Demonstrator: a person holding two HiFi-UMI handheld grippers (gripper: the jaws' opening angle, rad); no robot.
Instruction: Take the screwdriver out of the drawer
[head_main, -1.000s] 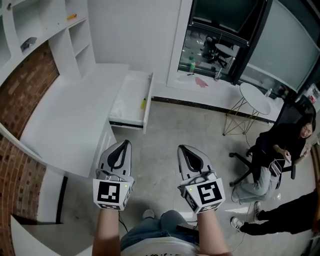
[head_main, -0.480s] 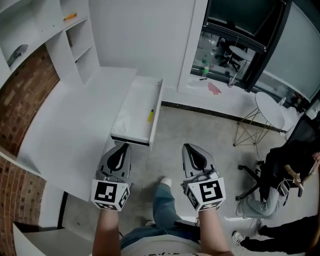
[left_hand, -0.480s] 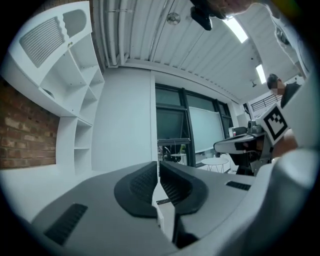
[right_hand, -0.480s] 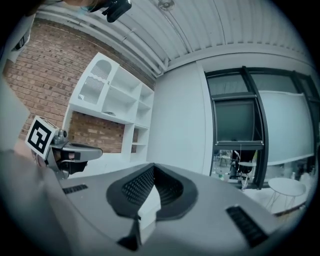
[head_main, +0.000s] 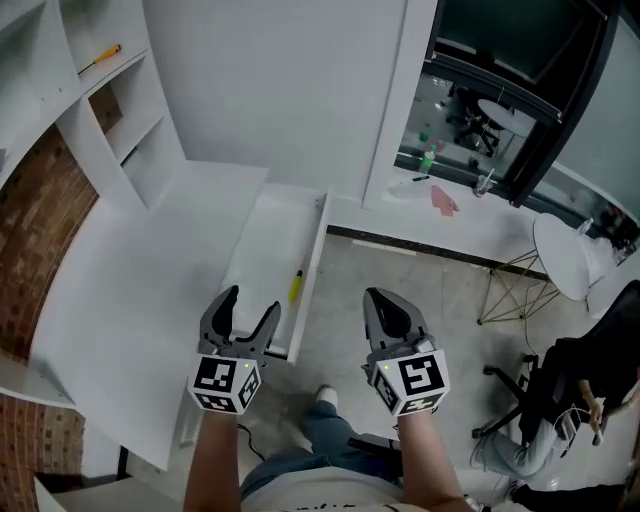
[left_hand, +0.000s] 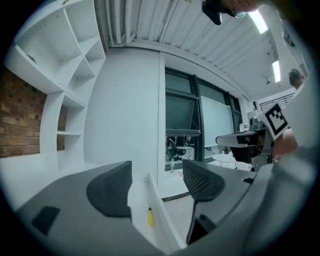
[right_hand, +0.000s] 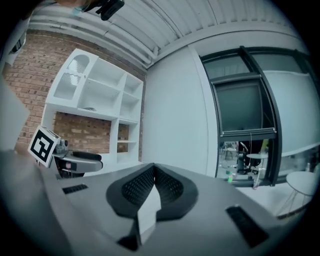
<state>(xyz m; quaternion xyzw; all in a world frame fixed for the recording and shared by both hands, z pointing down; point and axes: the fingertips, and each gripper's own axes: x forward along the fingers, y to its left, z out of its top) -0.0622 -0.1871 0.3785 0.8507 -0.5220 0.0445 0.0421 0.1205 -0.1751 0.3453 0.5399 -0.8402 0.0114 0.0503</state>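
A white drawer (head_main: 262, 250) stands pulled out from the desk. A yellow-handled screwdriver (head_main: 296, 285) lies inside it against the right wall. My left gripper (head_main: 249, 309) hovers at the drawer's near end, just left of and short of the screwdriver; its jaws are opening with nothing between them. In the left gripper view the screwdriver (left_hand: 150, 216) shows low between the spread fingers (left_hand: 111, 192), beside the drawer wall (left_hand: 156, 202). My right gripper (head_main: 386, 306) is shut and empty over the floor, right of the drawer. Its pads (right_hand: 170, 187) meet in the right gripper view.
A white desk top (head_main: 130, 300) lies left of the drawer, with white shelving (head_main: 110, 120) behind it holding an orange screwdriver (head_main: 101, 58). To the right are a round white table (head_main: 562, 252) and a seated person (head_main: 590, 395). My own shoe (head_main: 325, 397) is on the floor below.
The view and both grippers have advanced toward the drawer, which now lies just ahead of the left gripper. The left jaws, shut in both earlier frames, now stand apart. The right stays shut.
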